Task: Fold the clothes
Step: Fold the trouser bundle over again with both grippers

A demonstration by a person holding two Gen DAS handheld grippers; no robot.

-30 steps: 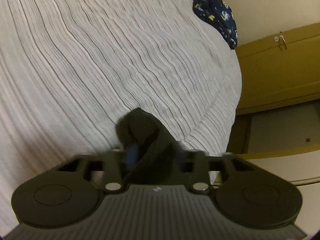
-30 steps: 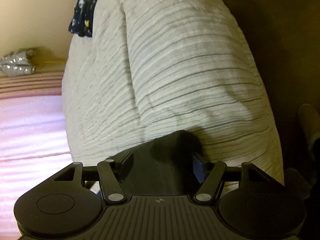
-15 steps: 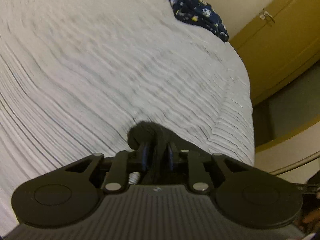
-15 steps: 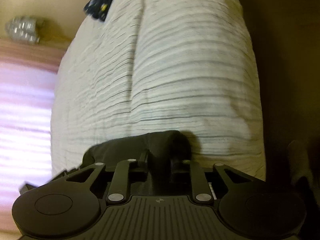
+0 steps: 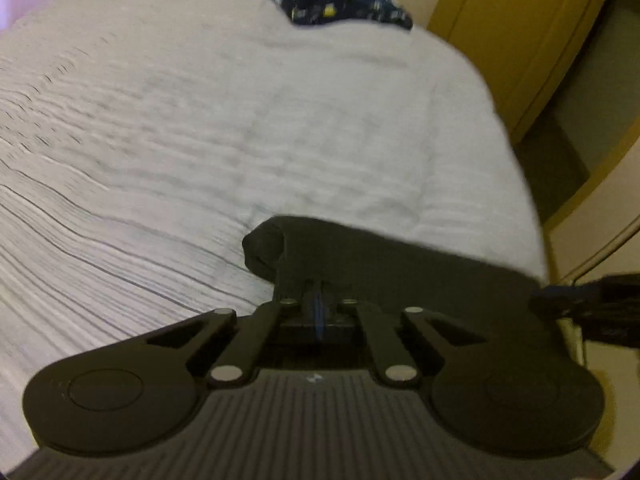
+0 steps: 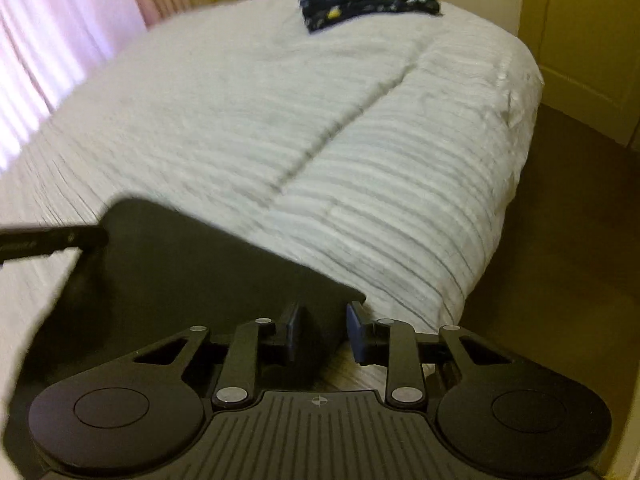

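Note:
A black garment (image 5: pixel 400 264) hangs stretched between my two grippers above the near edge of the bed. My left gripper (image 5: pixel 317 300) is shut on one end, where the cloth bunches into a fold just past its fingertips. My right gripper (image 6: pixel 322 334) grips the other corner of the black garment (image 6: pixel 192 264), with a thick wad of cloth between its pads. From the right wrist view the left gripper (image 6: pixel 48 242) shows as a dark bar at the far left. From the left wrist view the right gripper (image 5: pixel 592 304) shows at the right edge.
The bed (image 5: pixel 200 120) has a white cover with thin dark stripes. A folded navy patterned garment (image 5: pixel 340 0) lies at its far end. A yellow wardrobe (image 5: pixel 512 20) stands to the right, pink curtains (image 6: pixel 52 40) to the left, and dark floor (image 6: pixel 560 240) beside the bed.
Both grippers have rolled, so the bed now lies level in each view. The black garment, bunched at each gripper before, now stretches flat between them. The left jaws have closed tighter.

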